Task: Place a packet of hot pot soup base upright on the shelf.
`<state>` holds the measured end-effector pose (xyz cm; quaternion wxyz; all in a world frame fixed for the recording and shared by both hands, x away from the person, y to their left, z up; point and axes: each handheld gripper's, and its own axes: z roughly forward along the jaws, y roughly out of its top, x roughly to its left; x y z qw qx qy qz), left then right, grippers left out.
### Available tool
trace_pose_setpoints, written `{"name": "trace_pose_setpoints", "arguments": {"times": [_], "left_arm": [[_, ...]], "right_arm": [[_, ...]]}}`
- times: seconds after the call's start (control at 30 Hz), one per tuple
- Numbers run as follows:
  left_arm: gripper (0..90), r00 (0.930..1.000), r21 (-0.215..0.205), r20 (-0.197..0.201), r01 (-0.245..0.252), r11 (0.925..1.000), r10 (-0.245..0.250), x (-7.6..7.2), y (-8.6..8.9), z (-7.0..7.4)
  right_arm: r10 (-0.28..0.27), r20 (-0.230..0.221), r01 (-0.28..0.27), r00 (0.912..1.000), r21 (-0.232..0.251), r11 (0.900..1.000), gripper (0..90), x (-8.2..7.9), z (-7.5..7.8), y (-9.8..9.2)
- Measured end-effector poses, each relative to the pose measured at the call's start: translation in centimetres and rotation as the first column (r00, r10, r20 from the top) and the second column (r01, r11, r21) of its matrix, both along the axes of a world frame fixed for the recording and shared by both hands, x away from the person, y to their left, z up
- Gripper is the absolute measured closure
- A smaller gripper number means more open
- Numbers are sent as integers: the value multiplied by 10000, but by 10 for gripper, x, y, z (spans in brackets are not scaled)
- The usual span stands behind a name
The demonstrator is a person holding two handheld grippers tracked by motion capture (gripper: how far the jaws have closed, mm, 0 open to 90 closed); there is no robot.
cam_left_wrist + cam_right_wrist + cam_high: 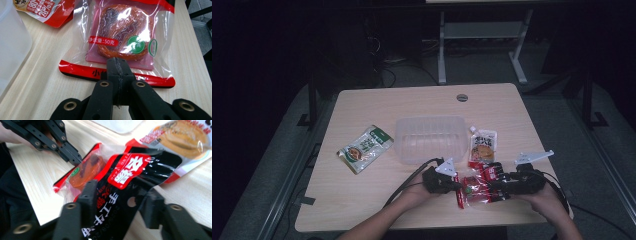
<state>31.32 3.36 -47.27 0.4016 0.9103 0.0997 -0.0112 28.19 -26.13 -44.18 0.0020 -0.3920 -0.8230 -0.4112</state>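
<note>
At the near edge of the table (362, 200), between our two hands, lies the red snack packet (475, 189), its long axis running left to right across the tabletop, from one gripper to the other. Our left gripper (456, 184) has its jaws pressed together on the packet's red-and-black sealed hem; in the left gripper view the pads meet right over that hem (116, 72), with the clear window and the orange-red food beyond them. Our right gripper (493, 186) comes in from the opposite end, and in the right gripper view its jaws straddle the black-and-red header of the packet (130, 180), one finger (86, 195) against the film and the other (152, 207) on the far side; we judge it to be closing onto that end, though we cannot tell whether the pads press firmly. So the packet is spanned end to end, and neither hand is the nearer. The clear plastic container (430, 139) sits just behind it, toward the table's middle, a short way up and to the left of the packet. A spouted pouch (482, 146) lies just beside the container's right wall, close behind the right gripper, so that side is tight. The green-labelled pouch (364, 148) lies well apart on the left, out of the way. The near edge leaves little room toward us; the free path is forward and upward.
</note>
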Motion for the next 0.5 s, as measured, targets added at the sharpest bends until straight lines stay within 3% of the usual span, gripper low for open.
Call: {"name": "trace_pose_setpoints", "arguments": {"times": [0.13,0.37,0.5], "left_arm": [[899,10000,-24,29,-13,10000,13,0,0,0],[899,10000,-117,-69,-58,9999,57,0,1,-1],[899,10000,-120,-58,-76,9999,76,-1,1,-1]], "right_arm": [[307,-34,-307,9995,171,9994,679,0,1,3],[647,302,-655,9974,276,9975,839,0,4,6],[844,372,-859,9957,398,9955,888,-1,5,7]]}}
